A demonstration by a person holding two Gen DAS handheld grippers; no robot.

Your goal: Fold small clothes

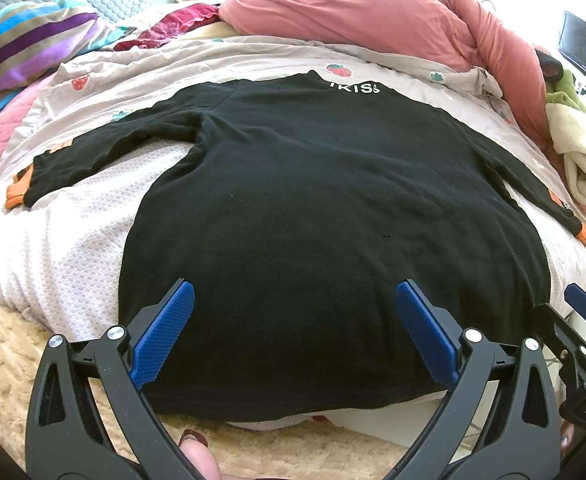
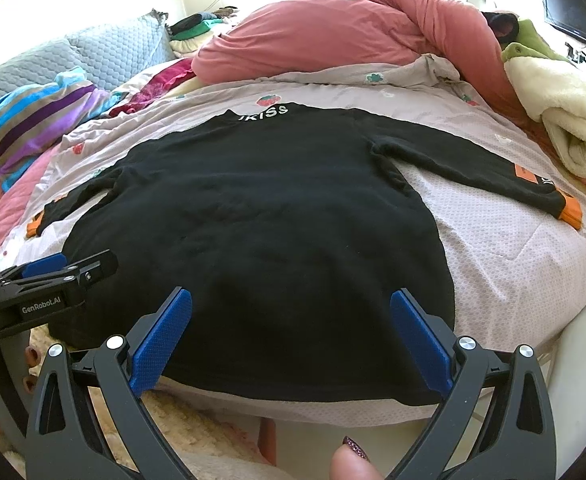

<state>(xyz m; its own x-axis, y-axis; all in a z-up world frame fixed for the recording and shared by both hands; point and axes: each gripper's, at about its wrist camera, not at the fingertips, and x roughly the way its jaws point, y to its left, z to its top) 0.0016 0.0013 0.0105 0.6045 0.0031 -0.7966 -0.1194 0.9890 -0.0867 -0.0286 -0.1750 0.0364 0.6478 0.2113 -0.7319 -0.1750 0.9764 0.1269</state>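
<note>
A black long-sleeved top with orange cuffs and white neck lettering lies flat on the bed, collar far, hem near me, both sleeves spread out. It also shows in the right wrist view. My left gripper is open and empty, hovering over the hem near its middle. My right gripper is open and empty, over the hem further right. Each gripper shows at the edge of the other's view: the right one, the left one.
The top lies on a pale strawberry-print sheet. A pink duvet is piled at the back, a cream blanket at the right, a striped cloth at the left. A beige fluffy rug lies below the bed's edge.
</note>
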